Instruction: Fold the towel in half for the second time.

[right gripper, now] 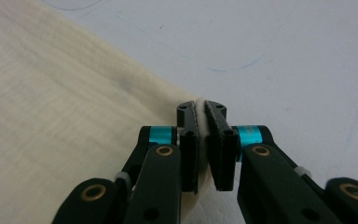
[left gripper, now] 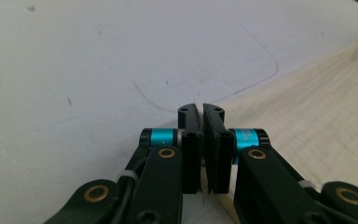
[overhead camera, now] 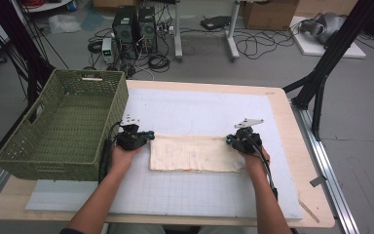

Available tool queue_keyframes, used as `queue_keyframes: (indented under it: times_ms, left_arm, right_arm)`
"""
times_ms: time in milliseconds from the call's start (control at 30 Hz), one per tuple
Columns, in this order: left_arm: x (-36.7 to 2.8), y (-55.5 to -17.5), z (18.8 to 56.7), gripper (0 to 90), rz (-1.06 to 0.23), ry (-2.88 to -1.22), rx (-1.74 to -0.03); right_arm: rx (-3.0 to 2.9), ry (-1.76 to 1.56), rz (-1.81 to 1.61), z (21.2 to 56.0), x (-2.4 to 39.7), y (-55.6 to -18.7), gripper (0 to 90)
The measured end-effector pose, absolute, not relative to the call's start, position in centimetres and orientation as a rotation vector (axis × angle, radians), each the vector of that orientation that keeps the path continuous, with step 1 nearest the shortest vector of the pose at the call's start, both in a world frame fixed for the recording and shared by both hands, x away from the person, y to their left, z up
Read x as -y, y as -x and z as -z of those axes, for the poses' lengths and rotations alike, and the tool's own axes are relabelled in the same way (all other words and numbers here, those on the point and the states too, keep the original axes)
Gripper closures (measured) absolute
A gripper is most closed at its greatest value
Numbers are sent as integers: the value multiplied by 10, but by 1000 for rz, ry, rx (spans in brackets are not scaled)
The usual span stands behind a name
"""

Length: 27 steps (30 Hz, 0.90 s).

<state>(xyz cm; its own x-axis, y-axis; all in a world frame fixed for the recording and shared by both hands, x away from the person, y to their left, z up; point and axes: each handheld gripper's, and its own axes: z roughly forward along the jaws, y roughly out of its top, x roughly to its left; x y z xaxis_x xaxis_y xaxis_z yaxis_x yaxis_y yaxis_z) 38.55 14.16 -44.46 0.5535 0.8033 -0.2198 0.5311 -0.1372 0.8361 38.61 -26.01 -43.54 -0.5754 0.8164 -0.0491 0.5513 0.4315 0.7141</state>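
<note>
While two grippers pinch one cloth (overhead camera: 195, 152), one basket (overhead camera: 63, 122) stands beside.

The high view looks forward and down over the cream cloth (overhead camera: 195, 152) from well above; each gripper view sits close at one cloth corner, sharing that cloth.

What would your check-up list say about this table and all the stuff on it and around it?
Surface: white gridded mat on a wooden table.
Job's things: cream cloth, folded into a flat strip on the mat.
Clutter: green woven basket at the table's left; inside looks bare.
Grippers: left gripper shut on the cloth's left corner; right gripper shut on its right corner.
Cables: one trails from each gripper along the forearm.
Surroundings: computer towers, tangled floor wires, cardboard boxes, black frame legs.
</note>
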Motion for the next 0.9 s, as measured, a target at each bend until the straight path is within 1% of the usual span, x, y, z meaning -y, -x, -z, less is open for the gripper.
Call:
queue_keyframes:
  times_ms: [100, 333, 500, 567, 633, 900]
  left_arm:
    - [-142, -382, 438, 857, -373, -1773, -1065]
    - [-141, -368, 429, 857, -373, -1774, -1000]
    - [-142, -354, 426, 856, -381, -1781, -967]
    - [-143, -351, 425, 856, -367, -1795, -961]
    - [-142, -347, 424, 856, -384, -1804, -947]
    - [-143, -330, 427, 857, -374, -1841, -921]
  right_arm:
    - [-2280, -1136, -947, 433, 261, -384, 843]
    - [-2235, -1083, -1042, 429, 273, -368, 842]
    - [-2218, -989, -1083, 421, 277, -353, 838]
    - [-2215, -965, -1088, 420, 277, -347, 837]
    - [-2217, -941, -1092, 421, 278, -341, 837]
    - [-2227, -868, -1119, 418, 278, -318, 835]
